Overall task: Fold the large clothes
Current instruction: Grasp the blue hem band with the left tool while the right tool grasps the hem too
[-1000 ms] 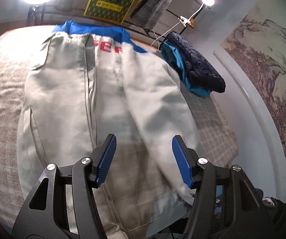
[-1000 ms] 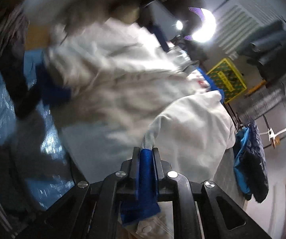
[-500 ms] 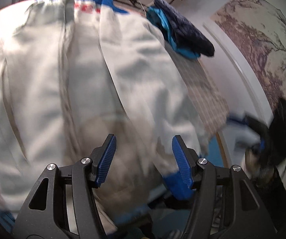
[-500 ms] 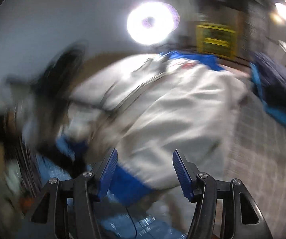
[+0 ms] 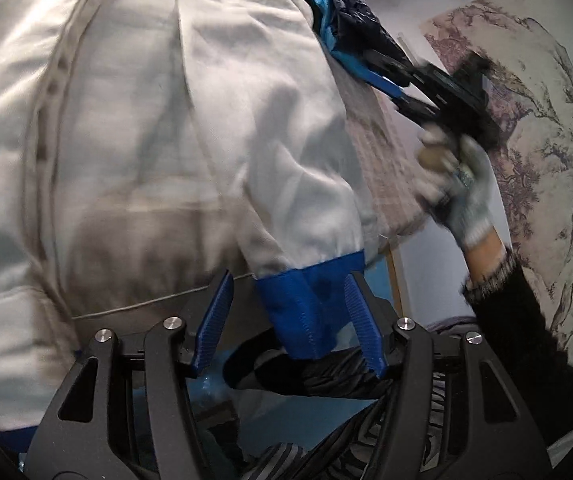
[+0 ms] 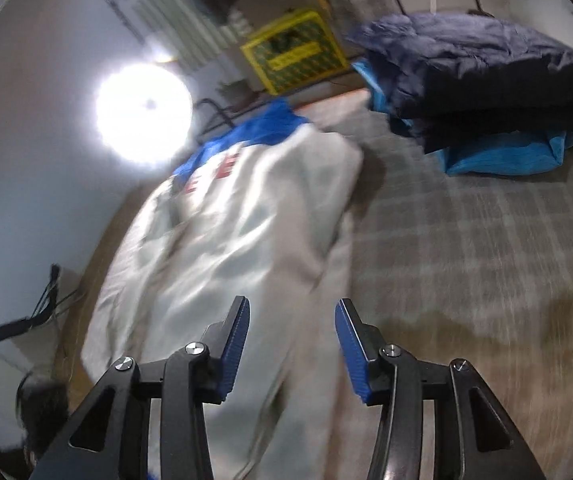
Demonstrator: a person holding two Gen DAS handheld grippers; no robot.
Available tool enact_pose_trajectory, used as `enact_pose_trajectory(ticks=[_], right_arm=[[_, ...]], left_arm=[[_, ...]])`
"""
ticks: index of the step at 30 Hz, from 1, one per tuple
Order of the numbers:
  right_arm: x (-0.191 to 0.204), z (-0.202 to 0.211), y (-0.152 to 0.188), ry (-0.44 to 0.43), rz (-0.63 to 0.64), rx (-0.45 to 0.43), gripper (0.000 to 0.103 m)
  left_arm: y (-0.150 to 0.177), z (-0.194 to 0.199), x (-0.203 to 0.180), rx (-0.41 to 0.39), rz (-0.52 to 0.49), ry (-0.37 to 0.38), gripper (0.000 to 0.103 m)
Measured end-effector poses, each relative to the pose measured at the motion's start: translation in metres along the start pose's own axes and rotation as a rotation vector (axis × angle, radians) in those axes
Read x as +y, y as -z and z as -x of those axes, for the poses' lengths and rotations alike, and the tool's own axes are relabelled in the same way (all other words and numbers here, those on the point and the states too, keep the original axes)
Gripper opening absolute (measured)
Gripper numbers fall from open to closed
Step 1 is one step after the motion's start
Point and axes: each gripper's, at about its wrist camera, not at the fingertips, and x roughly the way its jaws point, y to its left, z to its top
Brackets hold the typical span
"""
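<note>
We noted the pale grey jacket [image 5: 174, 128] lying spread over the checked bedcover [image 6: 466, 240], its front zip line running lengthwise and its blue collar end [image 6: 262, 128] at the far side with red lettering just below it. The left gripper [image 5: 288, 322] hung at the jacket's near hem, fingers [image 5: 214, 320] apart and just closing; the blue sleeve cuff [image 5: 306, 312] lay between them, but we could not tell whether the pads pressed it. The right gripper [image 6: 290, 344] hovered above the jacket's right edge, fingers [image 6: 350, 344] spread with nothing pinched, having just narrowed a little. In the left wrist view a gloved hand [image 5: 458, 192] with a dark sleeve carried that right gripper over the bed's edge, blurred. A folded pile of dark navy and bright blue clothes [image 6: 486, 92] sat on the bedcover, well apart from the jacket. A ring light [image 6: 142, 116] glared behind the bed, with a yellow crate [image 6: 294, 52] near it.
</note>
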Motion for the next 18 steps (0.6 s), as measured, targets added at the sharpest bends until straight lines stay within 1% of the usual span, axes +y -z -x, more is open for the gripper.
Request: enact_pose_trajectory(ticks=[1, 2, 3, 4, 6, 10, 12, 13, 14, 15, 16, 17, 18], right_arm=[[-0.008, -0.009, -0.008, 0.003, -0.024, 0.002, 0.048], [-0.013, -0.017, -0.015, 0.001, -0.044, 0.001, 0.048], [-0.018, -0.025, -0.023, -0.004, -0.064, -0.001, 0.048], [-0.025, -0.032, -0.031, 0.001, -0.083, -0.005, 0.048], [-0.033, -0.045, -0.044, 0.011, -0.103, -0.01, 0.048], [-0.042, -0.073, -0.066, -0.007, -0.106, 0.005, 0.047], [-0.044, -0.084, -0.072, -0.023, -0.104, 0.015, 0.036], [-0.044, -0.091, -0.076, -0.036, -0.106, 0.021, 0.034], [-0.043, -0.095, -0.079, -0.049, -0.107, 0.02, 0.025], [-0.041, -0.098, -0.081, -0.064, -0.098, 0.019, 0.012], [-0.038, -0.1, -0.082, -0.054, -0.084, 0.02, 0.006], [-0.031, -0.1, -0.085, -0.021, -0.048, 0.023, 0.0], [-0.025, -0.099, -0.088, 0.011, -0.007, 0.022, 0.0]], left_arm=[[0.001, -0.003, -0.001, 0.005, -0.006, -0.007, 0.047], [0.001, -0.005, 0.0, 0.01, -0.007, -0.01, 0.036], [0.001, -0.008, 0.001, 0.018, -0.005, -0.012, 0.03], [0.001, -0.01, 0.003, 0.022, 0.0, -0.013, 0.028], [0.001, -0.014, 0.007, 0.03, 0.014, -0.004, 0.018], [0.001, -0.015, 0.009, 0.038, 0.009, 0.004, 0.015], [0.0, -0.015, 0.008, 0.044, 0.004, 0.002, 0.013], [0.0, -0.014, 0.008, 0.048, 0.004, 0.005, 0.013], [-0.001, -0.014, 0.008, 0.05, 0.004, 0.005, 0.012], [-0.002, -0.014, 0.008, 0.053, 0.005, 0.004, 0.011], [-0.002, -0.014, 0.008, 0.055, 0.006, 0.005, 0.011], [-0.004, -0.015, 0.009, 0.056, 0.007, 0.005, 0.009], [-0.004, -0.014, 0.01, 0.056, 0.012, 0.009, 0.008]])
